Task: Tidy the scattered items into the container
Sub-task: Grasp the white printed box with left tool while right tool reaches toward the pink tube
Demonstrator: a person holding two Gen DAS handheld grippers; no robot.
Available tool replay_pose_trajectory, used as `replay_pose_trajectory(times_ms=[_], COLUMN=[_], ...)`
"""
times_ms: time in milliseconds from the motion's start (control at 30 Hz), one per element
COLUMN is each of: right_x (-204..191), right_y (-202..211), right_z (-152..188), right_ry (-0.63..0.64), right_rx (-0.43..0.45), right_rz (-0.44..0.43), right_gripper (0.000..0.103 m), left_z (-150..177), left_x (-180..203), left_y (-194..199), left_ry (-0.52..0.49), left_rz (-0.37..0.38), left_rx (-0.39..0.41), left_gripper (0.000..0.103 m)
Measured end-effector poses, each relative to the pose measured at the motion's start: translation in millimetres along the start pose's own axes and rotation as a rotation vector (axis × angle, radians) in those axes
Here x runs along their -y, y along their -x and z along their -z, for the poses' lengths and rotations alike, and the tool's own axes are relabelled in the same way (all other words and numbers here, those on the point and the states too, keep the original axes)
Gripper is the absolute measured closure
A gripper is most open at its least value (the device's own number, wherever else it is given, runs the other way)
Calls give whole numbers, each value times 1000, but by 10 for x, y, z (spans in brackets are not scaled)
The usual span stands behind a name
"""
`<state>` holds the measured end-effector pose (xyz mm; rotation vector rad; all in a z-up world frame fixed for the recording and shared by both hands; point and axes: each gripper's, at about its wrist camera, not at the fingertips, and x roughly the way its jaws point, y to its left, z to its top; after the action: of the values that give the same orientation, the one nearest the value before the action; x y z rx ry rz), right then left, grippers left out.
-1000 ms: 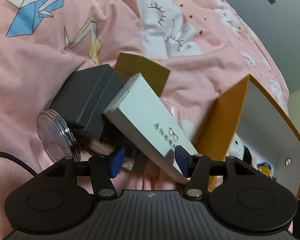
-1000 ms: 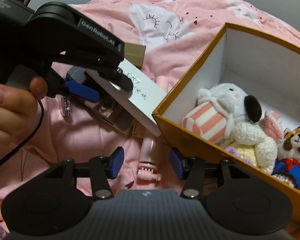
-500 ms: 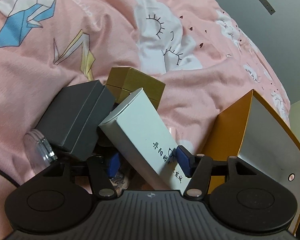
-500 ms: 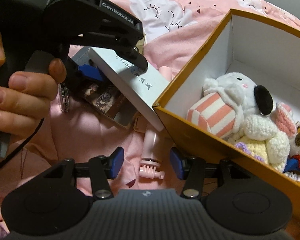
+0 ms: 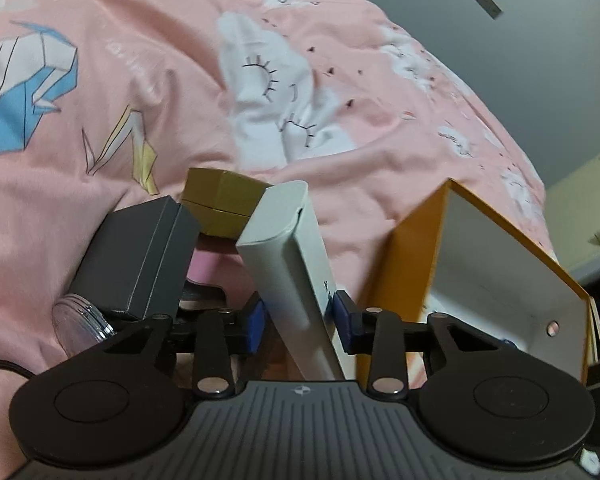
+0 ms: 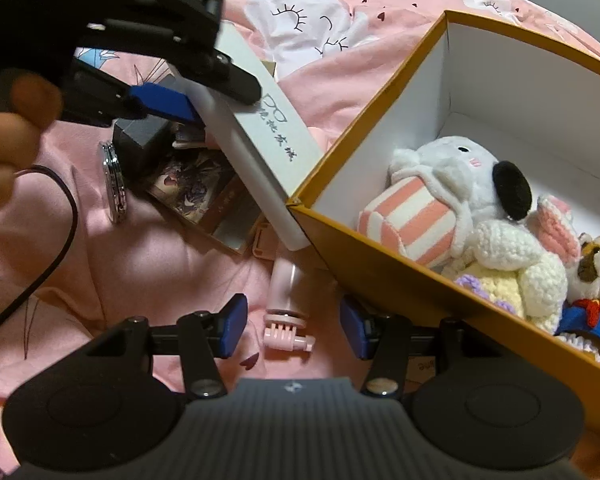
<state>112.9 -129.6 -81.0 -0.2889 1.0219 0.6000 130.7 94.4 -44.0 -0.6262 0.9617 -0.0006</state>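
The left gripper pinches a long white glasses box between its blue pads, tilting it on edge beside the orange container, apparently to lift it over the rim. The box's lower end rests just outside the container's near corner. The right gripper hovers with its tongs spread and empty above a pink handled tool lying on the pink bedspread against the container's outer wall, likely the next pickup. Left of the container, a dark grey box, a mustard box, a clear round case and an illustrated card pack remain scattered. Plush toys already sit inside.
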Motion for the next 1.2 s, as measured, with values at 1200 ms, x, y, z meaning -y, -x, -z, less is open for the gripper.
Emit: replay_pose_trajectory(times_ms=[1200], right_x=[111], right_y=[-421], right_z=[-150], right_ry=[-243], right_rx=[-51], right_rz=[-46], right_gripper=[51], left_z=[401], left_x=[9], left_y=[-67], left_ry=[-221], left_rz=[-140], left_rx=[-278], left_gripper=[44])
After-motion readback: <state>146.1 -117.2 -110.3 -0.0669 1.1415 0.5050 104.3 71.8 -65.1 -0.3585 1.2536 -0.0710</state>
